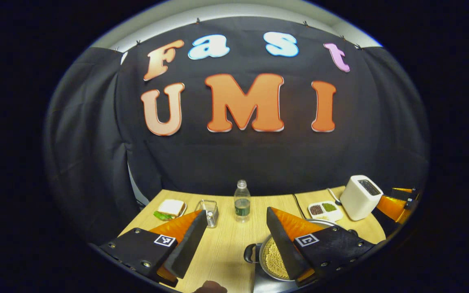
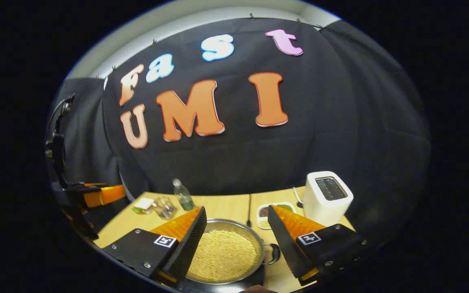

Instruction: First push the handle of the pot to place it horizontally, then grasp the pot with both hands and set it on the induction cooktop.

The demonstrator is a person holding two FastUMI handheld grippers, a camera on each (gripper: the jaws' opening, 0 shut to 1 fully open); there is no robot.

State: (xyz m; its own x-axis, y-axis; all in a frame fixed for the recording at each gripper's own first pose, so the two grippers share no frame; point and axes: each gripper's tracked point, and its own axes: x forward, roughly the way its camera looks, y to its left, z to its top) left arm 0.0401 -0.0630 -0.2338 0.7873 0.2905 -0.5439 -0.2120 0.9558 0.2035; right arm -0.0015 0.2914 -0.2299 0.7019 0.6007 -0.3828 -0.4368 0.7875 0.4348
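Observation:
The steel pot [image 2: 226, 250], full of small yellow beans, lies below and between my right gripper's [image 2: 236, 208] open fingers, which do not touch it. Its dark side handle [image 2: 274, 253] sticks out to the right. A dark flat slab, apparently the induction cooktop [image 2: 222, 286], shows under the pot's near edge. In the left gripper view the pot [image 1: 273, 260] sits at lower right, partly hidden behind the right finger, with its left handle [image 1: 250, 253] showing. My left gripper [image 1: 236, 212] is open over bare tabletop, holding nothing.
On the wooden table [image 1: 222, 244] stand a water bottle [image 1: 242, 201], a glass [image 1: 210, 211], a sandwich plate [image 1: 171, 207], a divided dish [image 1: 325, 210] and a white toaster [image 1: 360, 196]. A cable [image 2: 249, 209] runs across the table behind the pot.

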